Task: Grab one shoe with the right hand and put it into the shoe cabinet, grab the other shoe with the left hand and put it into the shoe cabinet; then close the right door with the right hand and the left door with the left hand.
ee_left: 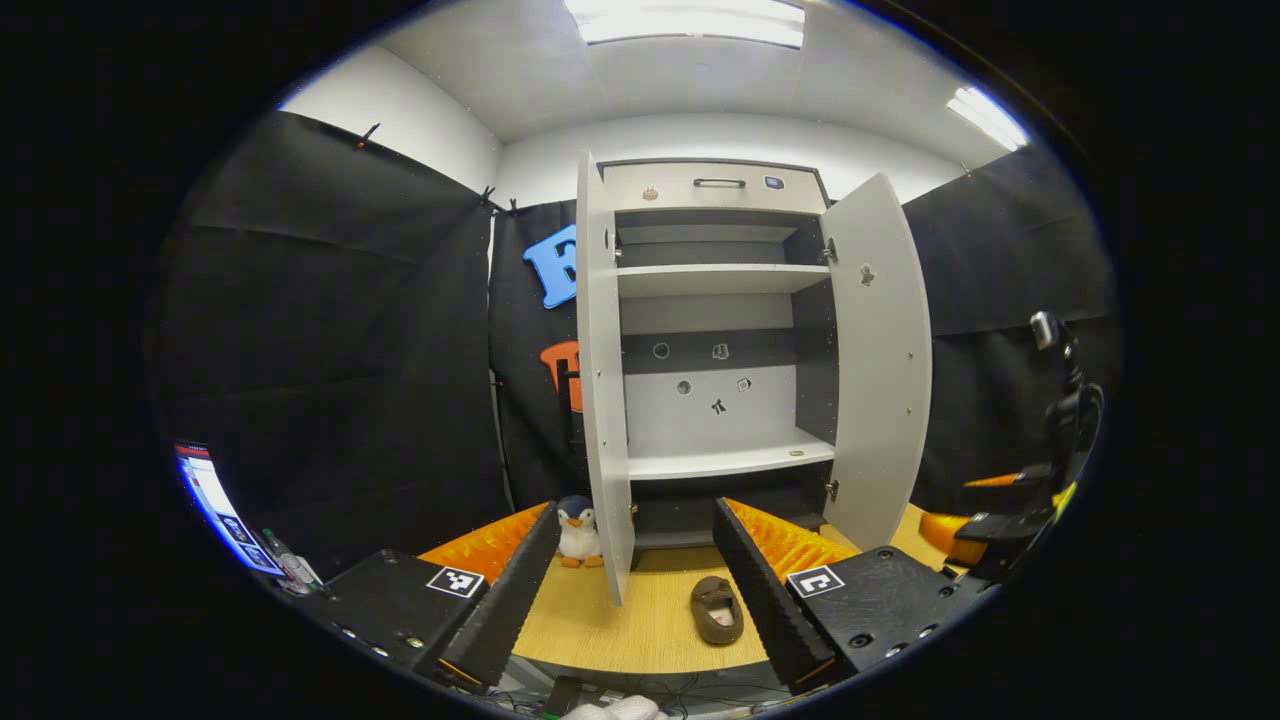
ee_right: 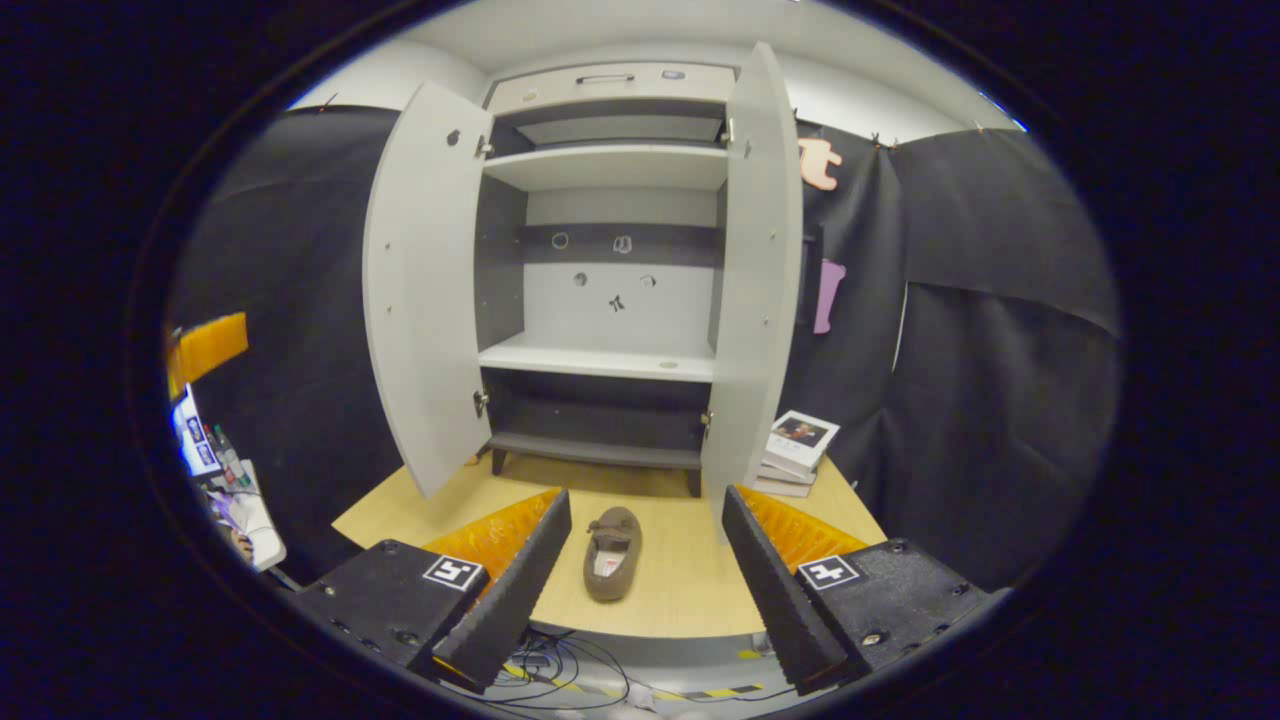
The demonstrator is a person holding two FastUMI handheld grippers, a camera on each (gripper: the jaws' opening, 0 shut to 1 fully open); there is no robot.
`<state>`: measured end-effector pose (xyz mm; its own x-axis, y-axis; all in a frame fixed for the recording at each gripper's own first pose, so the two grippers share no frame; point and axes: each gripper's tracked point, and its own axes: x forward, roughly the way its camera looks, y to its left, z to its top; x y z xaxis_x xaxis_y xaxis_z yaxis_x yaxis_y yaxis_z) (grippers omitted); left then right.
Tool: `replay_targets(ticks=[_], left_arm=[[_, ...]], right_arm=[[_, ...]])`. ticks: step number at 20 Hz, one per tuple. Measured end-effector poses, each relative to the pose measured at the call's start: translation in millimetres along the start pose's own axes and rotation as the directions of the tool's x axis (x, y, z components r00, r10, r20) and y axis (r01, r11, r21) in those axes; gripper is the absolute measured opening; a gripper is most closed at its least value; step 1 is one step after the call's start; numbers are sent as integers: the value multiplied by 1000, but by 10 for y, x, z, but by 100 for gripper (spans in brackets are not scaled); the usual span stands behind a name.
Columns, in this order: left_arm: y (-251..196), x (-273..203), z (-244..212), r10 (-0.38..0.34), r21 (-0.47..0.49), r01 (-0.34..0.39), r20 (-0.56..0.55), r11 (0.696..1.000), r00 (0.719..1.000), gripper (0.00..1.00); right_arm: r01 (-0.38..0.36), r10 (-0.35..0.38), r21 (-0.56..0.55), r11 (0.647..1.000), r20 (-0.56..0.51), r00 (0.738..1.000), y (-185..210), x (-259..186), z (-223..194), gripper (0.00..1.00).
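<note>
A brown slipper-like shoe [ee_left: 716, 610] lies on the wooden table in front of the grey shoe cabinet [ee_left: 730, 462], toe pointing toward it. Both cabinet doors stand open: left door [ee_left: 603, 400], right door [ee_left: 880, 380]. The shelves I can see are bare. My left gripper [ee_left: 636, 515] is open and holds nothing; the shoe lies just inside its right finger. In the right gripper view the same shoe [ee_right: 611, 552] lies between the fingers of my open right gripper [ee_right: 646, 500], near the table's front edge, before the cabinet [ee_right: 600, 360].
A penguin plush [ee_left: 578, 532] stands by the foot of the left door. A stack of books [ee_right: 795, 455] sits right of the cabinet. The table [ee_right: 690, 580] ends close below the fingers, with cables beneath. The other gripper [ee_left: 1010, 510] shows at the far right.
</note>
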<state>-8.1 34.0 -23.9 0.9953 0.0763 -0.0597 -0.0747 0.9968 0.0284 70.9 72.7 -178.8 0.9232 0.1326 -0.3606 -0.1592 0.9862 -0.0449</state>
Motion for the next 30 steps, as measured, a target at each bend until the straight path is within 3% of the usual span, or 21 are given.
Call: replay_targets(ticks=[1,4,7,14,16,18,21,26,29,30], left_arm=[[23,8,-1,14,-2,-14,-3,1000,1000,90],[70,30,-21,49,6,-49,-15,999,999,98],[109,81,-62,84,24,-83,-34,996,996,94],[193,316,-176,181,11,-181,-88,983,980,96],[201,407,-194,197,16,-196,-93,980,976,96],[242,497,-201,218,32,-216,-98,976,971,96],[259,634,-214,242,42,-239,-101,970,965,96],[181,900,-254,239,35,-237,-125,971,963,96],[95,1038,-228,219,32,-216,-118,976,969,96],[66,1067,-229,211,34,-208,-115,977,971,96]], right_arm=[[-17,17,-8,1000,-27,999,62,168,-153,99],[-69,69,-1,998,-123,990,290,689,-611,99],[-101,96,-14,995,-201,975,430,1189,-973,99],[-115,91,-45,992,-361,928,636,2256,-1777,97],[-121,101,-23,992,-414,905,677,2495,-1966,96],[-118,109,7,993,-446,888,690,2698,-2065,94],[-103,104,28,994,-456,884,656,2991,-2111,93],[-99,125,81,992,-466,876,716,3394,-2145,83],[-82,109,80,993,-448,888,684,3537,-2115,79],[-76,102,77,994,-439,893,662,3569,-2126,72]])
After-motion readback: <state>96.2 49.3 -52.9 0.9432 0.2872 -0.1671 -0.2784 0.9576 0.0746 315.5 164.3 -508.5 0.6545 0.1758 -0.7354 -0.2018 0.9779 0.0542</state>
